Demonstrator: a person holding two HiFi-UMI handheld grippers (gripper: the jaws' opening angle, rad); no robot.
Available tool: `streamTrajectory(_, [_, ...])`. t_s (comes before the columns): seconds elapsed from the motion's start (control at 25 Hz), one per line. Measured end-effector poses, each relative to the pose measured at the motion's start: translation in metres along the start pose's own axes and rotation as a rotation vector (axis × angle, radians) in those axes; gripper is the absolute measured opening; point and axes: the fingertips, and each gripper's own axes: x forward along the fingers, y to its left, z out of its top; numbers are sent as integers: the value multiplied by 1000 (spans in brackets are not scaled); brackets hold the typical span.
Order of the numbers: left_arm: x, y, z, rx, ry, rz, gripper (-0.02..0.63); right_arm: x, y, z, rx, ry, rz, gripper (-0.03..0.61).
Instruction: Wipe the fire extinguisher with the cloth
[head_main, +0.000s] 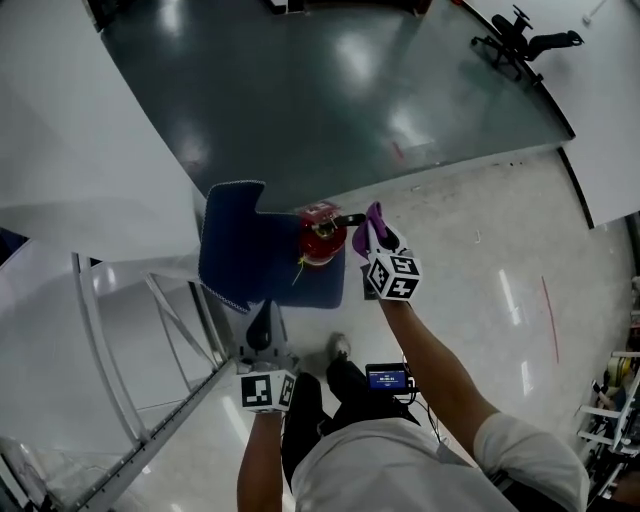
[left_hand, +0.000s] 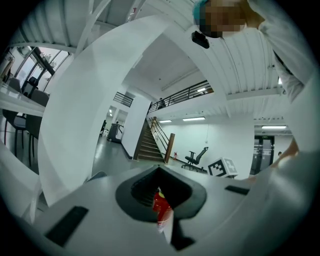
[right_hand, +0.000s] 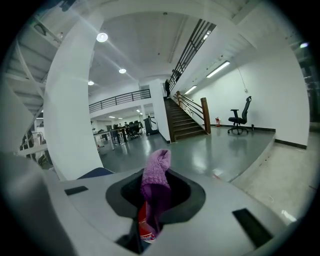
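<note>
I am pinching the cloth (right_hand: 156, 172) in the closed right gripper (head_main: 371, 236), just beside the fire extinguisher (head_main: 320, 240) on the blue seat (head_main: 235, 250). The left gripper (head_main: 262, 322) is idling, closed and empty. Wiping looks barely begun; the next move calls for pressing the cloth against the cylinder.

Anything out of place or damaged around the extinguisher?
Only the placement: the fire extinguisher stands on a blue chair seat, not the floor. No spill or damage shows; the right gripper holds the cloth beside it.
</note>
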Motion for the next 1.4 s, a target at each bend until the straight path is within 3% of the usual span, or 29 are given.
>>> streamTrajectory(0.48, [-20, 14, -1, -48, -24, 44, 5, 11, 21, 17, -93, 4, -28, 58])
streamTrajectory(0.8, [-27, 27, 9, -55, -43, 46, 5, -3, 25, 39, -113, -58, -62, 58])
streamTrajectory(1.16, [-35, 35, 6, -67, -39, 55, 5, 33, 59, 11, -169, 86, 19, 58])
streamTrajectory(1.4, [-39, 39, 2, -73, -37, 61, 5, 38, 84, -6, -173, 109, 89, 58])
